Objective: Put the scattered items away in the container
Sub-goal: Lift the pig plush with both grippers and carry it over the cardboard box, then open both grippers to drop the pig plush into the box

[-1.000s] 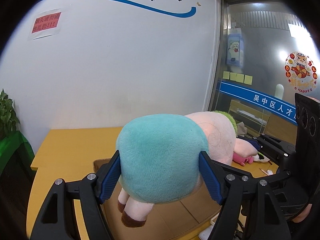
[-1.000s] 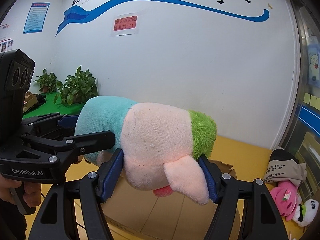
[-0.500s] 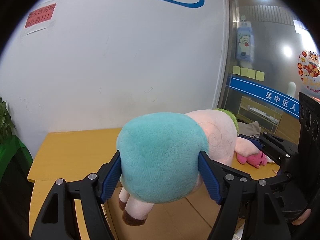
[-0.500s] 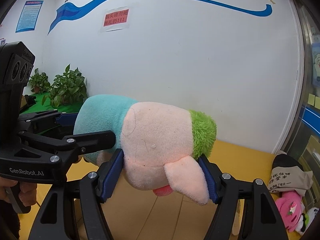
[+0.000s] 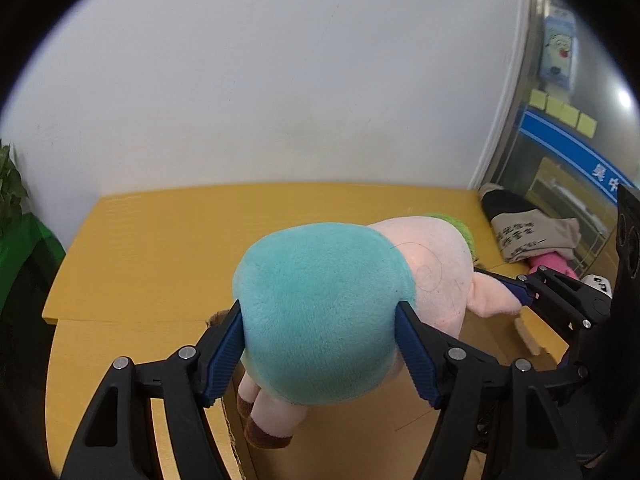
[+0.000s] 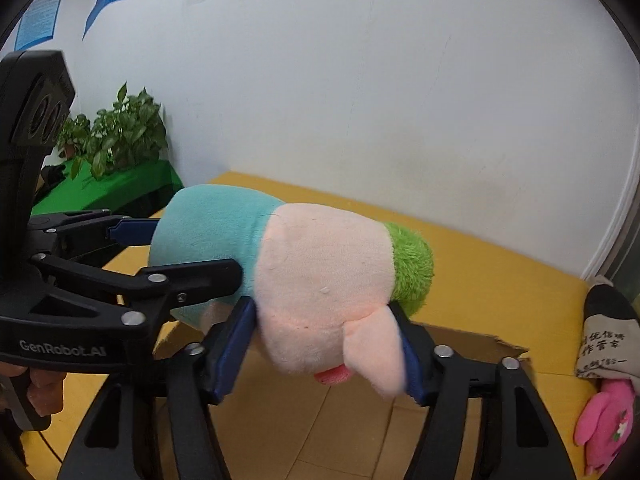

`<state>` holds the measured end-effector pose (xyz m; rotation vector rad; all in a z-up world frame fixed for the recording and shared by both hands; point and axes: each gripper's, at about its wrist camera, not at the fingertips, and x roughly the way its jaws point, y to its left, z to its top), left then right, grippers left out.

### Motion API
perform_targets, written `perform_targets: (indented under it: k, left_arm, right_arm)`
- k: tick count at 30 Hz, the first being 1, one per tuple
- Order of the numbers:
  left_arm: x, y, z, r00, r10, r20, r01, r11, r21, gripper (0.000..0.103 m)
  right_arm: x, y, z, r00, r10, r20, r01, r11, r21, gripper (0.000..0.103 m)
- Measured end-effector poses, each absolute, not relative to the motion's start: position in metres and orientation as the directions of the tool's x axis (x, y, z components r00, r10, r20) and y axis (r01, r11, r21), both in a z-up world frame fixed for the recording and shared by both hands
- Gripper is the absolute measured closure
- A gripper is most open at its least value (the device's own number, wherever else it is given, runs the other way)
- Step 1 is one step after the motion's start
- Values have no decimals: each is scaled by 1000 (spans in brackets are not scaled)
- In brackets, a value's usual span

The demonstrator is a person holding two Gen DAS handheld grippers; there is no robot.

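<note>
A plush pig [image 5: 332,320] with a teal body, pink head and green hair hangs in the air over an open cardboard box [image 5: 360,432]. My left gripper [image 5: 320,348] is shut on its teal body. My right gripper [image 6: 328,356] is shut on its pink head [image 6: 324,292]. The box floor [image 6: 352,432] lies right below the toy in the right wrist view. The left gripper's fingers [image 6: 180,276] also show there, clamped on the teal end.
The yellow table [image 5: 168,248] runs to a white wall. At its right end lie a black and beige pouch [image 6: 604,340], a pink plush toy [image 6: 608,424] and a small panda toy [image 5: 596,282]. Potted plants [image 6: 120,136] stand on a green surface at the left.
Both grippers tilted downward with the plush pig held between them, bringing it lower over the box. The box floor and table now fill more of both views.
</note>
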<state>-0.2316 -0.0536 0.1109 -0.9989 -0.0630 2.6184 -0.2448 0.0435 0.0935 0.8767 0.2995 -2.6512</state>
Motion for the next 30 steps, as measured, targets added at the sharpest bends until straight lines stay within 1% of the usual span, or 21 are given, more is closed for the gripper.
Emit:
perform_targets:
  k: [7, 12, 13, 14, 17, 19, 21, 22, 25, 28, 30]
  left_arm:
    - [-260, -56, 53, -593, 291, -751, -240, -954, -180, 33]
    - [-265, -58, 24, -528, 249, -812, -219, -964, -153, 32]
    - [-266, -60, 23, -528, 247, -813, -213, -965, -156, 30]
    - [-268, -61, 24, -529, 250, -811, -203, -965, -165, 26]
    - [-265, -65, 29, -531, 248, -810, -181, -967, -177, 23]
    - [-255, -66, 38, -555, 217, -803, -182, -974, -137, 24]
    - [-237, -71, 51, -600, 170, -782, -172, -982, -82, 24]
    - [-223, -75, 62, -632, 141, -762, -157, -986, -52, 24]
    - [-184, -78, 92, -709, 115, -696, -139, -990, -23, 23]
    - [-137, -68, 117, -764, 85, -639, -127, -992, 20, 23]
    - [-114, -51, 128, -785, 70, -615, -126, -991, 48, 23]
  right_arm:
    - [-289, 44, 32, -639, -269, -721, 381, -924, 7, 36]
    - [-300, 39, -9, -568, -259, -781, 385, -923, 26, 36]
    - [-301, 39, -14, -566, -258, -783, 386, -922, 26, 36]
    - [-300, 41, -16, -577, -256, -776, 386, -922, 17, 34]
    - [-298, 42, -14, -607, -246, -756, 386, -922, -10, 29]
    - [-294, 42, -10, -616, -231, -753, 385, -922, -31, 17]
    - [-282, 43, 0, -635, -233, -736, 393, -918, -49, 11]
    - [-274, 46, 7, -649, -236, -723, 396, -917, -56, 10]
    - [-239, 64, 36, -698, -239, -676, 387, -919, -75, 8]
    - [-192, 91, 69, -759, -243, -604, 353, -933, -68, 3]
    - [-153, 109, 91, -801, -233, -551, 328, -941, -79, 2]
